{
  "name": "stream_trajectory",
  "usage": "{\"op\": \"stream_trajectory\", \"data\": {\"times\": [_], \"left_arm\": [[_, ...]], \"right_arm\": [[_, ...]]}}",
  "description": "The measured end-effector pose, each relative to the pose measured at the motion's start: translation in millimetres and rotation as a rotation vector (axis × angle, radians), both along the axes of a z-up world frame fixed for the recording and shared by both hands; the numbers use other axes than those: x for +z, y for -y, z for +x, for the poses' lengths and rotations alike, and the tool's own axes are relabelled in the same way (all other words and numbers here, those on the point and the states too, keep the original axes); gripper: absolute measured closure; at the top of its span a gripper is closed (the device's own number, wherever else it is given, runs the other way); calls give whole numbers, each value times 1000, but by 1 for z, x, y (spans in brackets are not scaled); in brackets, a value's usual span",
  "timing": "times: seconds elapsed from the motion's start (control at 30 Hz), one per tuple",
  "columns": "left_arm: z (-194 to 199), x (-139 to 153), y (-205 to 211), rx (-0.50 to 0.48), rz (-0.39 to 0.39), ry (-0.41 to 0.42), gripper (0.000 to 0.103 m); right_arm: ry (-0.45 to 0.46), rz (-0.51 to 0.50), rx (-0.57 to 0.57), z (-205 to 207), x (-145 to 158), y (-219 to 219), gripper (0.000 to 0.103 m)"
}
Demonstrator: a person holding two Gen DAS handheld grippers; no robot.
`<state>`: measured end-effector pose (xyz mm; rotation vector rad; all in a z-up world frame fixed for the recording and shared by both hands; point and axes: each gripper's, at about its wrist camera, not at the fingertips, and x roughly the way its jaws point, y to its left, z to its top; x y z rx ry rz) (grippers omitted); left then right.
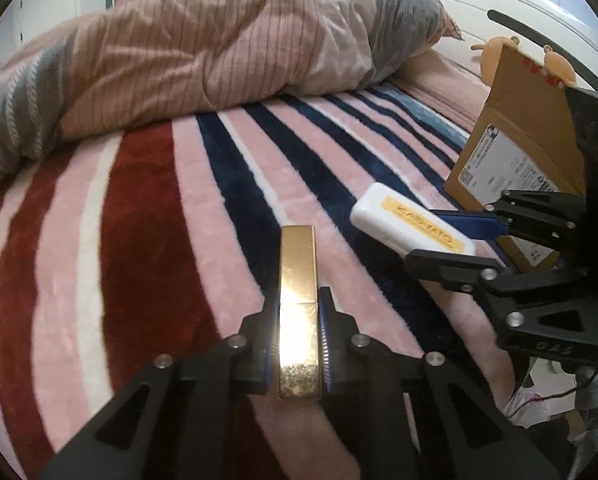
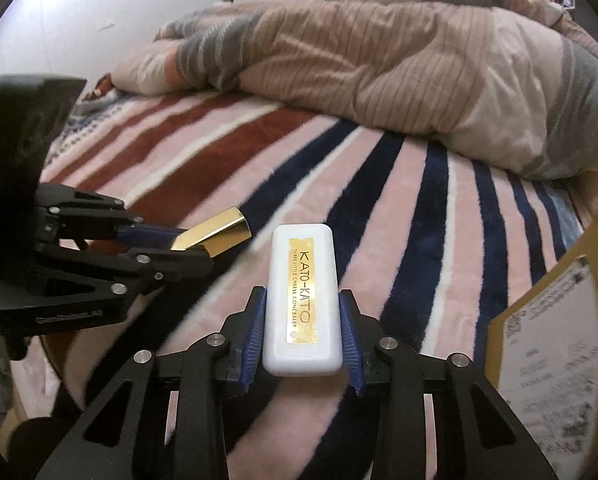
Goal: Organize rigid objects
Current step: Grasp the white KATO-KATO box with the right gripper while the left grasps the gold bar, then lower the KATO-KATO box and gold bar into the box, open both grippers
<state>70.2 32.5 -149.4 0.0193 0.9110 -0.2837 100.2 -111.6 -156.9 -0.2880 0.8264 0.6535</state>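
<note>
- Left wrist view: my left tongs [image 1: 297, 332] are clamped on a gold lipstick case [image 1: 297, 312], which sticks straight out ahead between the blue pads, lifted above the striped blanket [image 1: 147, 220] on the bed.
- Off to the right of these tongs I see my right tongs [image 1: 465, 236], clamped on a white concealer case [image 1: 413, 224] with a gold label. Just beyond them stands a brown cardboard box [image 1: 515, 120] with a shipping label, and a plush toy [image 1: 495, 56] peeks over its far edge.
- A rumpled duvet [image 1: 203, 52] lies heaped well ahead, across the far side of the bed.
- Right wrist view: the white concealer case [image 2: 302, 300], marked KATO-KATO, sits lengthwise between the pads of my right tongs [image 2: 303, 336], gripped on both long sides and held over the blanket.
- To the left, my left tongs [image 2: 179, 246] hold the gold lipstick case [image 2: 215, 232], its tip pointing toward the concealer but not touching it.
- The cardboard box [image 2: 547, 340] is close at the right edge.
- My judgement: both pieces are picked up, neither is put away. If the box is the goal, setting each one inside is what's left; I can't see its inside.
</note>
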Motion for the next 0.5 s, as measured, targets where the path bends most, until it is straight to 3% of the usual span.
{"op": "stream_trajectory", "data": {"times": [0.27,0.5], "left_arm": [[-28,60,3,5,10,115,88],[-46,129,35,-43,30,229,88]], "right_arm": [[66,94,1,-34,61,15,72],[195,186,-10,-66,126,51,72]]}}
